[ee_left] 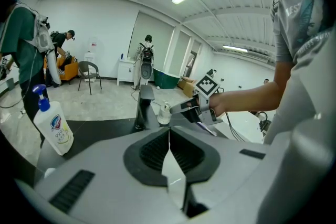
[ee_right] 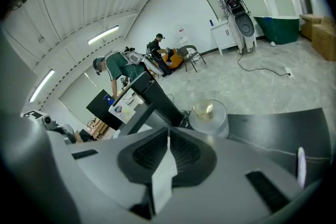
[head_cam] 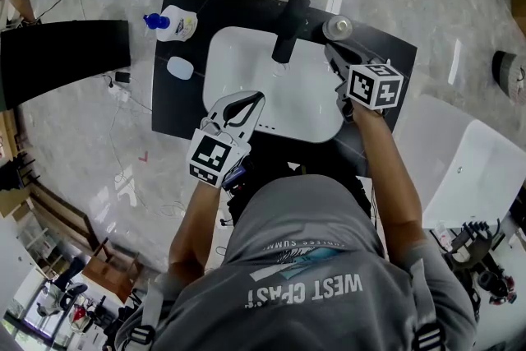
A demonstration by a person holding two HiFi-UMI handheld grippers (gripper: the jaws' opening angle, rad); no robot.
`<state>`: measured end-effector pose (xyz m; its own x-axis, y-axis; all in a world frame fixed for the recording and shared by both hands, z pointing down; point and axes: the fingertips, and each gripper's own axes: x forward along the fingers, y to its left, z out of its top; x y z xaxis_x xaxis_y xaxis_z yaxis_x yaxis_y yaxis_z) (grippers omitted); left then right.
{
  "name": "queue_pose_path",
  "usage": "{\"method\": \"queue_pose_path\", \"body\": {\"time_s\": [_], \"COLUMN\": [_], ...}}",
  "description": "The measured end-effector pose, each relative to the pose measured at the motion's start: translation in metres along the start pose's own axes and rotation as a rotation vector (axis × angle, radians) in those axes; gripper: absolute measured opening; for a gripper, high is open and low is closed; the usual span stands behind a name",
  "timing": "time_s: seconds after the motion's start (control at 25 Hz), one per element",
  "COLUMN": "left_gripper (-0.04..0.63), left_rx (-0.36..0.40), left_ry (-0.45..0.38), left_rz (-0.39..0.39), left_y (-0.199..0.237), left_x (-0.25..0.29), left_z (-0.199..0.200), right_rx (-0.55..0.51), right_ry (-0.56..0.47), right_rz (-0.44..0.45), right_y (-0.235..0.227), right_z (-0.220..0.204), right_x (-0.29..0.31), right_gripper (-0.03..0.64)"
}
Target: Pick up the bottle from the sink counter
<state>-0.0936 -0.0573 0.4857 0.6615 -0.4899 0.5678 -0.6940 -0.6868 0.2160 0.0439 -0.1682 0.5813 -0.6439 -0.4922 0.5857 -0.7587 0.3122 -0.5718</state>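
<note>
Two grippers are hovering over the sink. The left gripper (head_cam: 253, 100) is hanging above the near part of the white basin (head_cam: 288, 107), and the right gripper (head_cam: 332, 52) is pointing down toward the back right corner of the black counter (head_cam: 177, 107). Both pairs of jaws are pressed together with nothing between them.

The target is probably the small clear bottle (head_cam: 337, 28) with a gold cap, since the right gripper is aiming at it. It is standing upright on the counter just right of the black faucet (head_cam: 289, 29) and just beyond the right gripper's tips, apparently not touching them. A larger pump bottle (head_cam: 174, 23) is standing at the back left corner, well apart from both grippers.

The person is judged to be lining up the reach, with no grip begun. To do it well, the right jaws need spreading wider than the bottle's body before they advance. Otherwise the closed tips are likely to nudge it over or push it along the counter.

The pads should be closing on the round body below the cap, one on each side. They should be coming in from the side away from the faucet so neither jaw is catching it. The clear wall looks smooth, so a centred, level squeeze is wiser than a pinch near the edge. The left gripper is best keeping clear.
</note>
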Motion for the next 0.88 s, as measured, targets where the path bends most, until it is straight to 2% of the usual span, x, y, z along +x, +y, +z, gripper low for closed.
{"method": "queue_pose_path", "body": {"time_s": [0.88], "left_gripper": [0.005], "left_rx": [-0.002], "left_ry": [0.012], "left_rz": [-0.001], "left_y": [0.001], "left_x": [0.004], "left_z": [-0.010], "right_rx": [-0.013], "right_ry": [-0.020], "right_rz": [-0.023], "right_y": [-0.012], "right_z": [-0.002], "right_x": [0.001], "right_gripper": [0.005]}}
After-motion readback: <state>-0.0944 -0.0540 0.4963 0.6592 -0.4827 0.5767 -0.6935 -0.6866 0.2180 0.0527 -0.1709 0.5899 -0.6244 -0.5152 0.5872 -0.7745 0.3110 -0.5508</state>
